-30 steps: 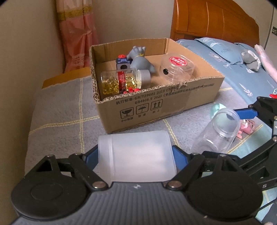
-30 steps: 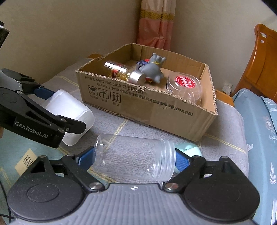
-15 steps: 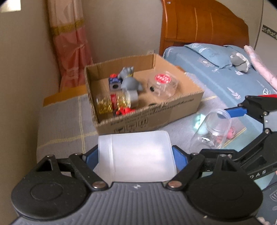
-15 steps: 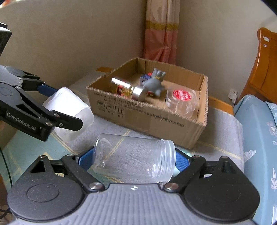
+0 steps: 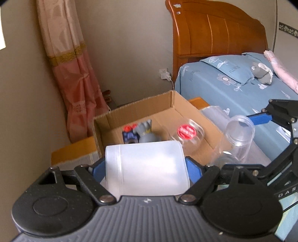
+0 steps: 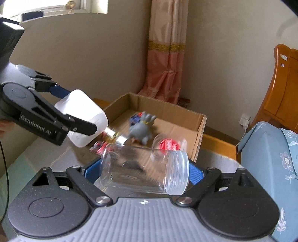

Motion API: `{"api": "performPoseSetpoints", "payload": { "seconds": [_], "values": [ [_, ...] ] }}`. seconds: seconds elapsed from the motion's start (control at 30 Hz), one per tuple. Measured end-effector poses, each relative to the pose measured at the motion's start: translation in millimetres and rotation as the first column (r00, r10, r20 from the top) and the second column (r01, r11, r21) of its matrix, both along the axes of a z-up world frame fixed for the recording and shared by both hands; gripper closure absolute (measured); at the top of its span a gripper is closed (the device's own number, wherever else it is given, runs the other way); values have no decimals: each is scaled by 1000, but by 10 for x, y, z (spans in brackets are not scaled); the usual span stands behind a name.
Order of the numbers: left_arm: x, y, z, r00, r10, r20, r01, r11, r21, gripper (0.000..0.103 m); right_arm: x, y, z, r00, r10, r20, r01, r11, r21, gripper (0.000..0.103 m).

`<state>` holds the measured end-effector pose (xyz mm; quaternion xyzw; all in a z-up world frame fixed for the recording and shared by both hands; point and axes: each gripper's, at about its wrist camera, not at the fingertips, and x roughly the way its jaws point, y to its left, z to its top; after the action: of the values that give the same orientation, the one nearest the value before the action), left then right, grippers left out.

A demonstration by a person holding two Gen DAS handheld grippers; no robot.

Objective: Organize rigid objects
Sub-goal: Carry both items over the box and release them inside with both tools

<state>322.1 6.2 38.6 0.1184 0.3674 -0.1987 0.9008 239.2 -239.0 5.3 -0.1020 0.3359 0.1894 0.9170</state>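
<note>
Soft, even daylight, moderately bright, entering from a pale window strip [image 6: 55,7] at upper left of the right wrist view. Weak, diffuse shadows only. Motion-blurred across the open brown cardboard box [image 6: 202,128] and the grey animal figurine [image 6: 142,129] inside. Sharp on the near black plastic gripper bodies. Strongly bowed at the edges, with dark vignetted corners.

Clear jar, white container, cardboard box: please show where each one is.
clear jar [image 6: 141,167], right wrist view, middle of its side wall
white container [image 5: 149,167], left wrist view, middle of its body
cardboard box [image 6: 202,134], right wrist view, right wall
</note>
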Motion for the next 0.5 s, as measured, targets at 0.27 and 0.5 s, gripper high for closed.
{"api": "performPoseSetpoints", "payload": {
  "seconds": [0.27,0.5],
  "values": [
    [422,-39,-3,999,37,8,-37,999,18,18,751,-51,56,999,-41,-16,40,999,-16,8],
    [660,-6,-101,999,50,-11,-50,998,33,18,1359,-43,-43,995,-69,-67,69,998,-3,8]
  ]
}}
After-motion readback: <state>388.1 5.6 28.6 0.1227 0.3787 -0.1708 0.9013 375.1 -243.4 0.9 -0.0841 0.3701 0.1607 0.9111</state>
